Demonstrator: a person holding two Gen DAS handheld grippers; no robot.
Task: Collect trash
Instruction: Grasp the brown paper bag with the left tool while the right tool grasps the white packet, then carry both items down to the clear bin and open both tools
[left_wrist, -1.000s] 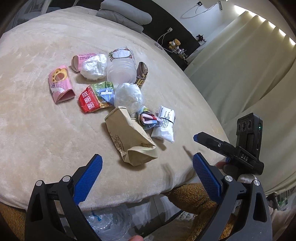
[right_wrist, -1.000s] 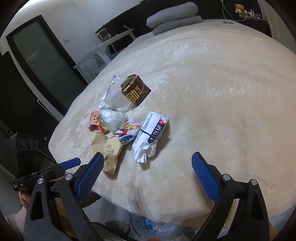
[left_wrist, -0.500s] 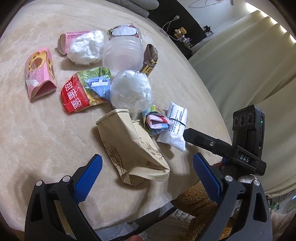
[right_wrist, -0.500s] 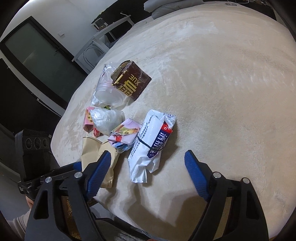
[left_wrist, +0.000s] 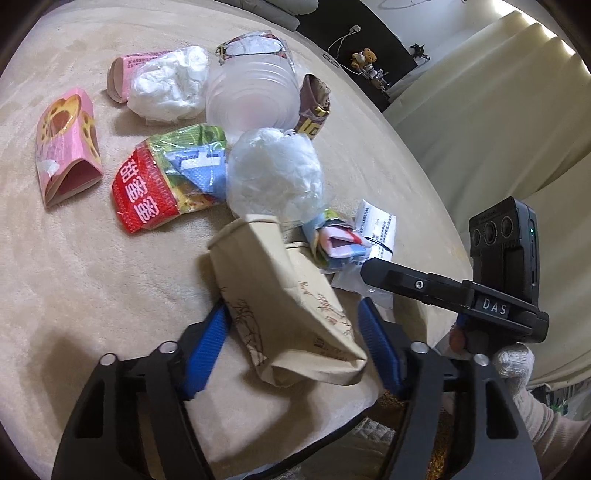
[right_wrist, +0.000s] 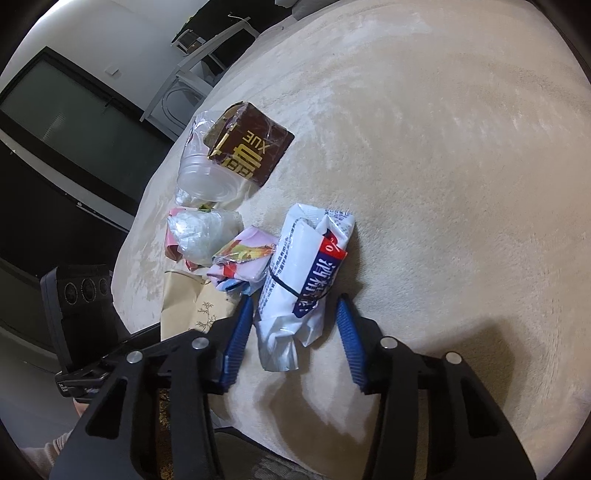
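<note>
Trash lies in a heap on a beige bed cover (left_wrist: 74, 295). My left gripper (left_wrist: 293, 334) straddles the near end of a brown paper bag (left_wrist: 280, 291). Its jaws are closing, the blue pads right at the bag's sides without denting it. My right gripper (right_wrist: 293, 332) is closing around a white printed wrapper (right_wrist: 303, 273), with a gap still showing at the right pad. One of the right gripper's fingers (left_wrist: 406, 282) reaches over that white wrapper (left_wrist: 376, 236). A colourful wrapper (left_wrist: 340, 243) lies between bag and wrapper.
Farther back lie a clear plastic wad (left_wrist: 273, 177), a red-green snack packet (left_wrist: 162, 184), a pink carton (left_wrist: 66, 144), white tissue (left_wrist: 166, 85), a clear cup (left_wrist: 251, 99) and a brown carton (right_wrist: 247, 147). The bed's edge runs just under both grippers. Curtains (left_wrist: 480, 110) hang right.
Both grippers came down and forward onto the heap. The left jaws narrowed around the paper bag, the right jaws around the white wrapper.
</note>
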